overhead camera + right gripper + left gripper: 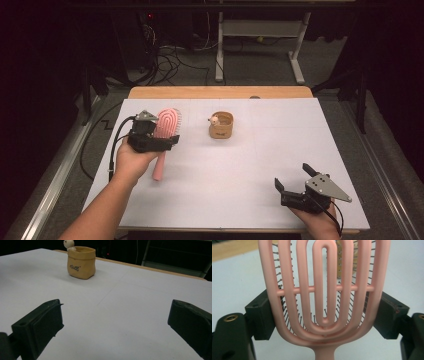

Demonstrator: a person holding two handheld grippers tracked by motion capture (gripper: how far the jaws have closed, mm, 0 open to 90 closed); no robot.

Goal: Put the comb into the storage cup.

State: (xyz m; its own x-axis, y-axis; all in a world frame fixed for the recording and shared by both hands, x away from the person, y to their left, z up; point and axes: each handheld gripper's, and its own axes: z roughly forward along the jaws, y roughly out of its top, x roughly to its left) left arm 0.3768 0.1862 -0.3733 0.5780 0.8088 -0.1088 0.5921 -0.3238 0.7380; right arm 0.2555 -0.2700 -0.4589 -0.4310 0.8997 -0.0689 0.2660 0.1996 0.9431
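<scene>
Worktop (280, 165), white sheet over wood, far wooden edge exposed. Left gripper (150, 136), near the left edge about midway along it, is clamped on a pink hairbrush (166, 131): in the left gripper view the pads press the two outer rims of the slotted head (324, 290) low down, just above the neck, bristles facing away from the camera. The brush's long axis runs near-to-far across the worktop, head toward the far edge, handle toward the near edge; the handle tip looks close to the sheet, contact not clear. Right gripper (300, 192) sits by the near right corner, jaws wide apart, nothing between them. A small tan pot (221, 125) with a little figure on its rim (a holder, probably) stands toward the far edge near the centre, well apart from both grippers. Risks, as judged: the grip is on curved, slick plastic rims, so the brush could pivot or slide out, head-heavy; if the pot is the goal, a long brush could tip so light a pot on entry.
</scene>
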